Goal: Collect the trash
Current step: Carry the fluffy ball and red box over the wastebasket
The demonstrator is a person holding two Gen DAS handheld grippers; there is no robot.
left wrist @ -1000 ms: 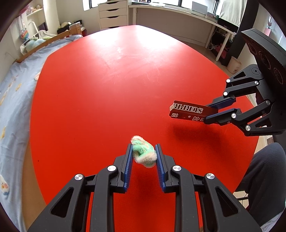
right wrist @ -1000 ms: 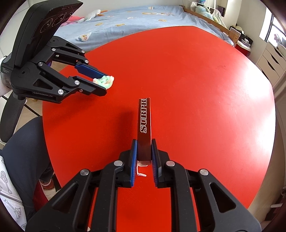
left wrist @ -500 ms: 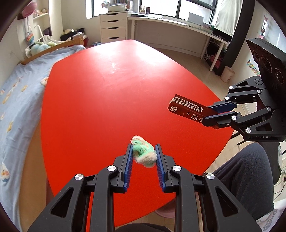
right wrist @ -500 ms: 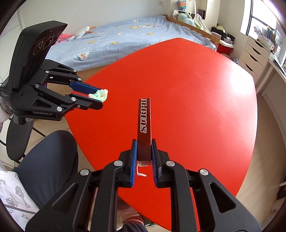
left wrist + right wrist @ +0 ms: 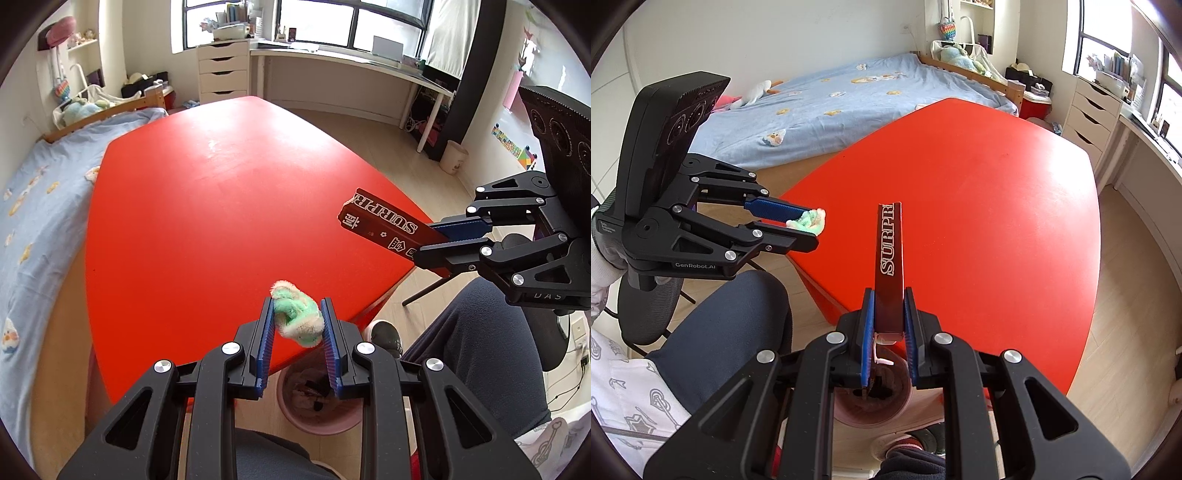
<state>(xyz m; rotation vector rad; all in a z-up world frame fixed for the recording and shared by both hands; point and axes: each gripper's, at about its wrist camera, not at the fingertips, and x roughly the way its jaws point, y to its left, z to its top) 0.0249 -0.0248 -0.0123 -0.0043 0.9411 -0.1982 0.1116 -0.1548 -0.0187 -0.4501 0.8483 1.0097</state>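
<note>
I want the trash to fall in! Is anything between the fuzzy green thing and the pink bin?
Nothing visible. The left gripper holds the fuzzy green and cream wad in open air above the round pink bin on the floor, past the red table edge.

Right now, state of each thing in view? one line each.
left gripper: shut on the green fuzzy wad, lifted off the table.
green fuzzy wad: crumpled, held between the pads.
right gripper: shut on the red SURPRISE box.
red SURPRISE box: held in the air by one end.
pink trash bin: on the floor below both grippers, open, some trash inside.
red table: bare.
</note>
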